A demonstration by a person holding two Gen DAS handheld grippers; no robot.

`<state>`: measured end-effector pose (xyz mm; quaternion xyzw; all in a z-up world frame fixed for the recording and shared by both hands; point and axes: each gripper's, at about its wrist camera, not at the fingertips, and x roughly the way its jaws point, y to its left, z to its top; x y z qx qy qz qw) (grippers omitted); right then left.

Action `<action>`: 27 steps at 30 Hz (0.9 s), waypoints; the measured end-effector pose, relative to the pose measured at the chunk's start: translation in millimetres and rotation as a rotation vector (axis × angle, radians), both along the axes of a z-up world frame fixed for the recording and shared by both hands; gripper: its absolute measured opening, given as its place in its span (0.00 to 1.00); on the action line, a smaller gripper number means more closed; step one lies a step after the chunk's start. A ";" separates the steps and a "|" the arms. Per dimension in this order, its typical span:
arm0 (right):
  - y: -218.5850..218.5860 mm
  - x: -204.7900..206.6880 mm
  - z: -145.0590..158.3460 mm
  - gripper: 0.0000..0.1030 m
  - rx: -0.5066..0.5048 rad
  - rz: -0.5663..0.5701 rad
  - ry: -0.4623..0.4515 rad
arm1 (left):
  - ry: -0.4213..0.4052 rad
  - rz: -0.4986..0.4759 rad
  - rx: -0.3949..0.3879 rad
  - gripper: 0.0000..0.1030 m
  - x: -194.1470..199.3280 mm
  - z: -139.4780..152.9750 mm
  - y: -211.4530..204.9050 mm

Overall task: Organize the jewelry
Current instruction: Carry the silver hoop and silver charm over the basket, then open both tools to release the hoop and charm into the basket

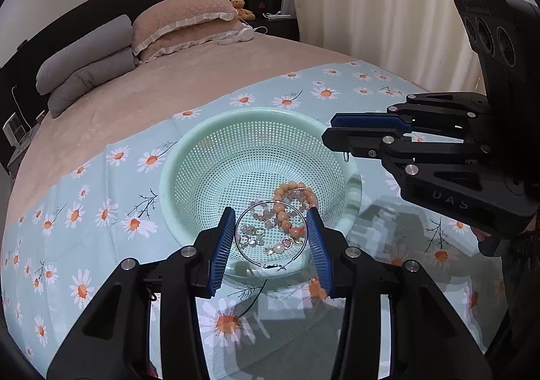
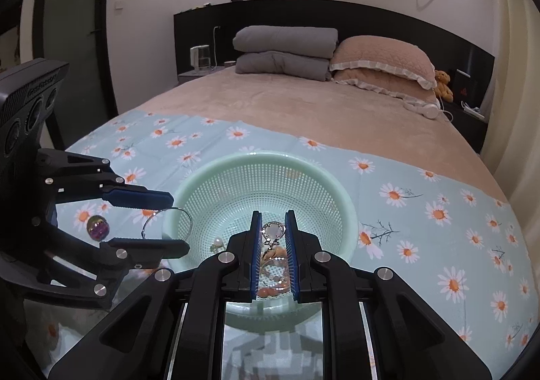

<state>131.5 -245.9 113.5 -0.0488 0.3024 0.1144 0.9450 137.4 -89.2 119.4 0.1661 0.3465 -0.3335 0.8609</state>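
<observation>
Risk first: my left tongs (image 1: pixel 271 236) clamp a thin silver wire bangle (image 1: pixel 270 233) across its rim — it may spring out; right tongs (image 2: pixel 273 246) pinch a small silver pendant (image 2: pixel 272 232) at twelve o'clock above the mint-green mesh plastic basket (image 2: pixel 256 197).

Pink pillows (image 2: pixel 381 59), grey folded duvet (image 2: pixel 283 52) — teddy bear (image 2: pixel 443 79) beside them.

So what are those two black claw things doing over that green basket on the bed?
A person is sorting jewelry with a gripper in each hand. The left gripper holds a thin silver bangle between its blue pads. The right gripper is pinched on a small silver earring. Both hang over the green basket, which sits on a daisy cloth and has bead bracelets and small pieces inside.
</observation>
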 end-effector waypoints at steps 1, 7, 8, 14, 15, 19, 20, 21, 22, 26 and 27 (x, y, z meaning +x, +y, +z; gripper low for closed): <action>-0.8 2.5 -2.8 0.13 0.002 -0.001 0.005 | 0.005 0.003 0.001 0.43 2.4 -2.2 -0.5; -2.2 9.7 -9.9 0.13 0.011 -0.003 0.017 | 0.037 0.015 0.003 0.43 14.4 -16.2 -3.3; -2.3 10.3 -10.5 0.13 0.014 -0.002 0.019 | 0.040 0.014 0.003 0.43 14.4 -17.6 -3.6; -4.7 15.1 -15.5 0.13 0.026 -0.007 0.046 | 0.048 0.014 0.008 0.43 14.8 -21.0 -5.7; -4.9 15.2 -16.1 0.13 0.024 -0.012 0.048 | 0.047 0.016 0.007 0.44 16.1 -20.7 -5.5; -9.7 15.3 -16.4 0.27 0.026 -0.041 0.046 | 0.045 0.031 0.010 0.50 18.8 -20.6 -2.4; -11.6 13.9 -16.0 0.42 0.029 -0.049 0.038 | 0.042 0.032 0.006 0.54 18.3 -19.7 -0.8; -13.6 12.2 -15.0 0.49 0.026 -0.065 0.024 | 0.030 0.038 0.006 0.65 17.3 -18.7 0.7; -15.7 10.2 -13.8 0.60 0.025 -0.077 0.010 | 0.014 0.047 0.006 0.69 16.0 -17.3 2.2; -24.5 4.7 -10.2 0.76 0.047 -0.110 -0.004 | -0.001 0.049 -0.002 0.75 10.2 -14.0 6.5; -26.0 2.6 -9.3 0.77 0.048 -0.117 -0.011 | -0.010 0.054 -0.003 0.81 8.5 -12.9 7.5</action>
